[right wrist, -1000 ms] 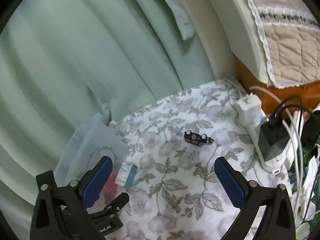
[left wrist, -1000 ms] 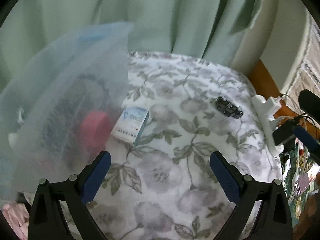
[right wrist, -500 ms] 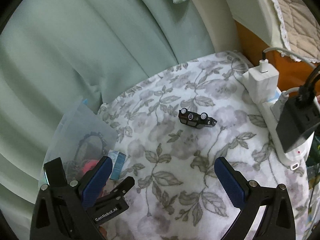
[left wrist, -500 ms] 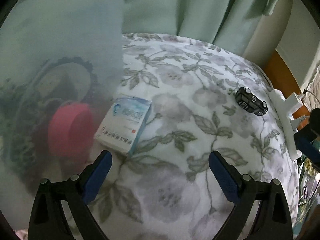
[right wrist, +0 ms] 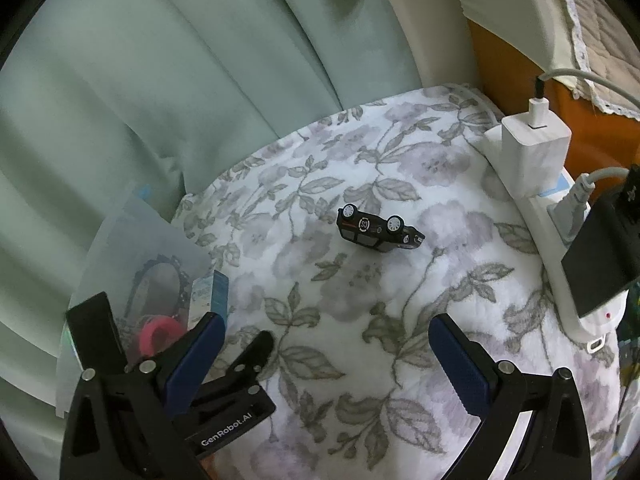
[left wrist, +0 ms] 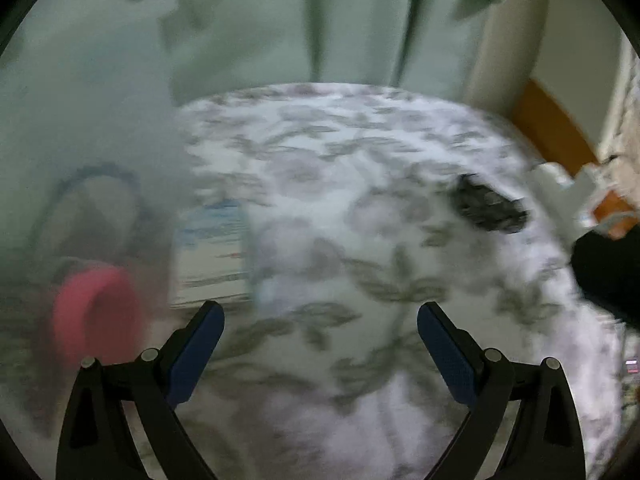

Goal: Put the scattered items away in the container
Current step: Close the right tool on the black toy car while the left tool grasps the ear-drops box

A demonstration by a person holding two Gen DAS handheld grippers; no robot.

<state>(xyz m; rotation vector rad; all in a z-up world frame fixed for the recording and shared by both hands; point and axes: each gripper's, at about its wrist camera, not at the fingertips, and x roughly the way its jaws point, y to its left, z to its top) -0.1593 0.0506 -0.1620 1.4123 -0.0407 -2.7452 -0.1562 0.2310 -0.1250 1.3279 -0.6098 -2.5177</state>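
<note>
A black toy car (right wrist: 376,232) lies upside down on the floral blanket (right wrist: 360,300), ahead of my open right gripper (right wrist: 326,324) and apart from it. The left wrist view is blurred; there the car (left wrist: 486,208) is far right. A translucent plastic bag (right wrist: 132,248) lies at the left and holds a pink ring (right wrist: 158,332) and a black-framed mirror (right wrist: 158,284). A small blue-white box (left wrist: 212,256) sits at the bag's edge, just beyond my open left gripper (left wrist: 320,332). I cannot tell whether the box is inside the bag.
A white power strip (right wrist: 552,232) with a white charger (right wrist: 536,152) and a black adapter (right wrist: 600,264) runs along the blanket's right edge. Green curtains (right wrist: 160,80) hang behind. An orange wooden surface (right wrist: 516,76) is at the back right.
The left gripper has moved forward and down toward the box and bag, and its view has blurred. The right gripper has come closer to the toy car. Both stay open.
</note>
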